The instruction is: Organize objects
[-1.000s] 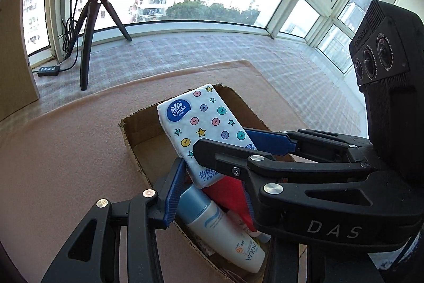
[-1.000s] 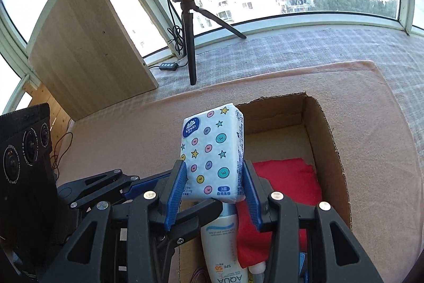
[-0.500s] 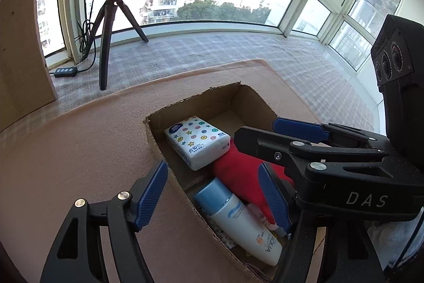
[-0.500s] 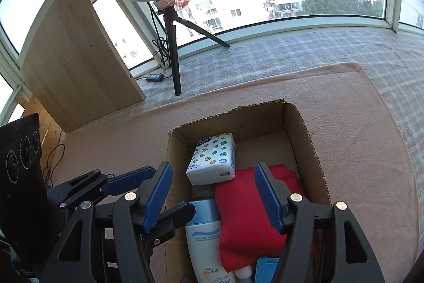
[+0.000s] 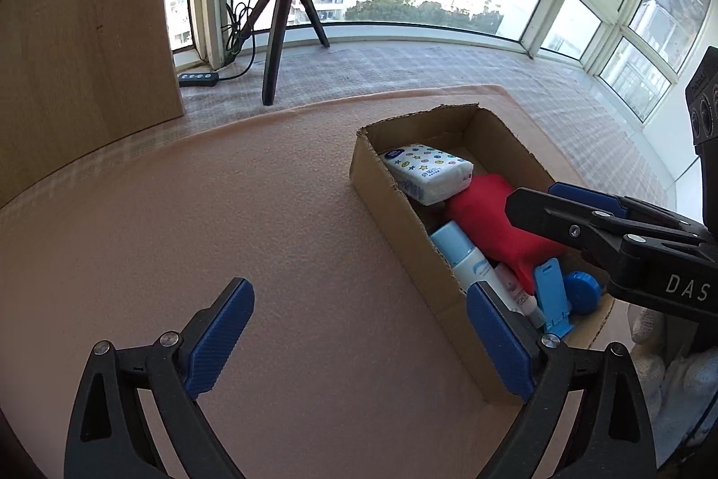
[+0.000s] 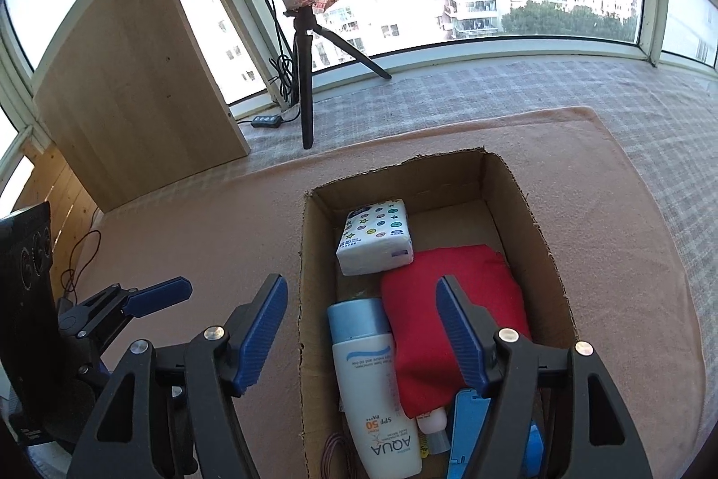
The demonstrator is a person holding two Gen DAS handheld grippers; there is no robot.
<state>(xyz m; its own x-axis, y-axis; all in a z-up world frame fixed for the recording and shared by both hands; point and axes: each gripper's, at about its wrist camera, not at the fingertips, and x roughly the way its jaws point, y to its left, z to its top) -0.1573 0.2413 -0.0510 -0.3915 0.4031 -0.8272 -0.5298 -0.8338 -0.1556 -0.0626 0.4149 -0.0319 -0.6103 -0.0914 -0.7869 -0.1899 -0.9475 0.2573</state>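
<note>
Both sets of jaws are standing spread and have just been opening, and nothing is sitting between either pair. The left gripper (image 5: 359,344) is hanging with its jaws wide over bare pink mat (image 5: 224,232), its right-hand pad overlapping the near corner of the cardboard box (image 5: 390,200); everything packed is lying beyond and to the right of those jaws. That placing reads as a hand clearing out of the way, not one reaching for something.

The right gripper (image 6: 363,331) is hovering over the near half of the box, its left pad outside the box's left wall and its right pad over the red pouch (image 6: 448,299). Framed between those jaws, but lower down and untouched, the sunscreen bottle (image 6: 377,380) is lying lengthwise along the left wall, probably so it takes the least room. Just past the jaw tips the tissue pack (image 6: 377,241) is resting in the far left of the box, leaning one edge on the pouch; it is looking freshly set down and not fully flat. Nearest the camera, under the right pad, a blue stand (image 6: 466,425) and a small tube (image 6: 433,420) are filling the box's near end.

No loose items are showing on the mat around the jaws, so the sorting is appearing close to finished.
</note>
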